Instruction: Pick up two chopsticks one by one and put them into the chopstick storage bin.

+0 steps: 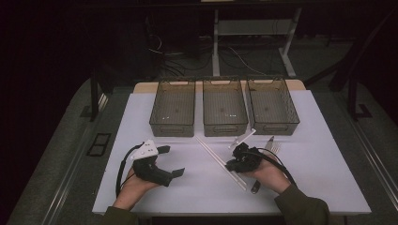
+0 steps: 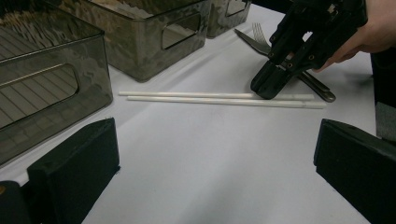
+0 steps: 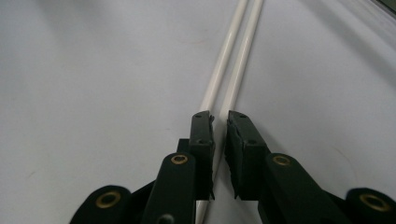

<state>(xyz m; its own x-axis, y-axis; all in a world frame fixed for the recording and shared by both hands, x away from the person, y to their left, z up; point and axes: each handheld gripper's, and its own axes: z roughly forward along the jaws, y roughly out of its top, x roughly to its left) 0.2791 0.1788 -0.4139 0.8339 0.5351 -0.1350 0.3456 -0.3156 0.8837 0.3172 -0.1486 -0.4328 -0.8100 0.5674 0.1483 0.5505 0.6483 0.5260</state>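
High view: my right gripper sits at about 5 o'clock of the table, its jaws drawn nearly together around the two white chopsticks, which lie side by side on the surface, running from 11 to 5 o'clock; whether the pads press on them I cannot tell. At 7 o'clock my left gripper rests with jaws wide apart, holding nothing. A fork lies at 1 o'clock of the right gripper; three bins stand at 12 o'clock.
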